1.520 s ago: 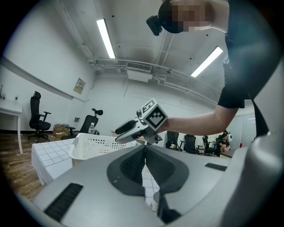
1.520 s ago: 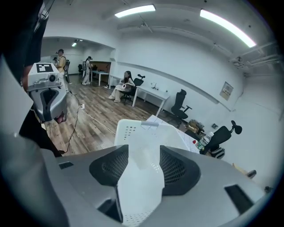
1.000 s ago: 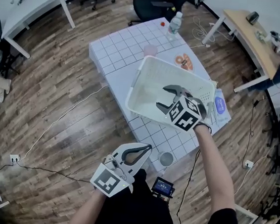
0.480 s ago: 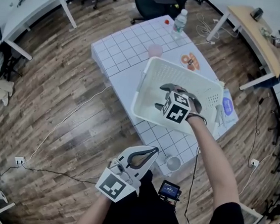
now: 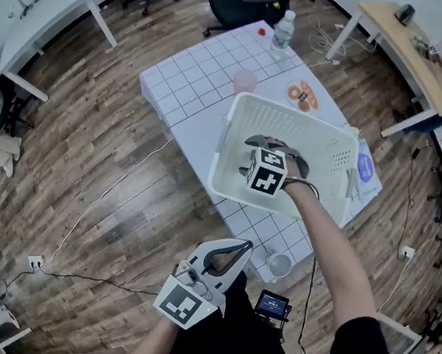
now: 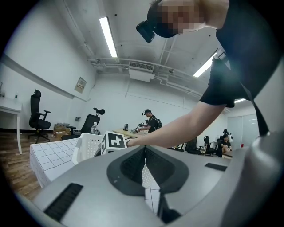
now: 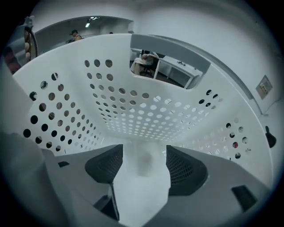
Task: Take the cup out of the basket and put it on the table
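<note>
Cup (image 7: 144,162) not yet lifted; it lies on the floor of the basket. The gridded table (image 5: 191,83) carries the white perforated basket (image 5: 329,156). Over the last second the right gripper (image 5: 248,155) has dropped from above the rim to deep inside the basket, and its jaws have just been opening. They now stand wide, so the grasp seems about to begin. The left gripper (image 5: 243,247) hangs low beside the table, jaws together and empty.

The head view hides the cup under the right gripper and its marker cube. Only the right gripper view shows it, as a pale blurred shape between the pads, apparently not pressed. The left gripper view shows the basket only from outside.
</note>
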A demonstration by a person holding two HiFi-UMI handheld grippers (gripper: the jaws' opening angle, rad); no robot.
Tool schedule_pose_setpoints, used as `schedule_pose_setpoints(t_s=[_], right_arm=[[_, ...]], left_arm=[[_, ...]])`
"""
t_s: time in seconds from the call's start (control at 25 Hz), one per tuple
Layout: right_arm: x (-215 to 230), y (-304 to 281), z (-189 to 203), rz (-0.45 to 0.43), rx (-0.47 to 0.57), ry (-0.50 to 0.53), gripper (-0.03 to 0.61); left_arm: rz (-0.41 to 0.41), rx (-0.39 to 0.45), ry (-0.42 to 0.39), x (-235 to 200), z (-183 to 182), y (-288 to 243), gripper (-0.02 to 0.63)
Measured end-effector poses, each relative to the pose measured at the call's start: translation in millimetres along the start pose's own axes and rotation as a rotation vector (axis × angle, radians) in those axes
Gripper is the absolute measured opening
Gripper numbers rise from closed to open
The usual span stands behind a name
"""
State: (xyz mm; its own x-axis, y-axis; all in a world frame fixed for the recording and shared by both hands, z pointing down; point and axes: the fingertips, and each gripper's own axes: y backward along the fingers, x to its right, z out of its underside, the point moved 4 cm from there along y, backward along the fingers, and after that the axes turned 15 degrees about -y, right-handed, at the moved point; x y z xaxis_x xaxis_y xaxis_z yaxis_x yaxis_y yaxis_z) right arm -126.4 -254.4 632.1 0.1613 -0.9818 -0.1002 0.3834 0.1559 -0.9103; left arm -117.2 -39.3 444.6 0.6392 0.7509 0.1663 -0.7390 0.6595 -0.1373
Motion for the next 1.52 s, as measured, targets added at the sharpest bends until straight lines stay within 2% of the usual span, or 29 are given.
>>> schedule_pose_setpoints(t_s=[0.68,0.92,1.28,1.52], right_arm=[[-6,-49,1,0.021,-0.071,0.055,0.285],[-3,-46,-2,0.052,-0.045,0.075,0.285],[2,-30,-2,0.059,-0.003,0.031,0.285],[3,-11,-4,0.06,0.04,0.007,0.285]], left_arm=[[0.008,-0.018,0.022,-4,8,3,0.009],[0.0,-0.015,0.027,-5,8,4,0.009],[0.006,-0.011,0.017,-1,4,3,0.009],[0.007,-0.014,-0.024,4,-2,3,0.009]])
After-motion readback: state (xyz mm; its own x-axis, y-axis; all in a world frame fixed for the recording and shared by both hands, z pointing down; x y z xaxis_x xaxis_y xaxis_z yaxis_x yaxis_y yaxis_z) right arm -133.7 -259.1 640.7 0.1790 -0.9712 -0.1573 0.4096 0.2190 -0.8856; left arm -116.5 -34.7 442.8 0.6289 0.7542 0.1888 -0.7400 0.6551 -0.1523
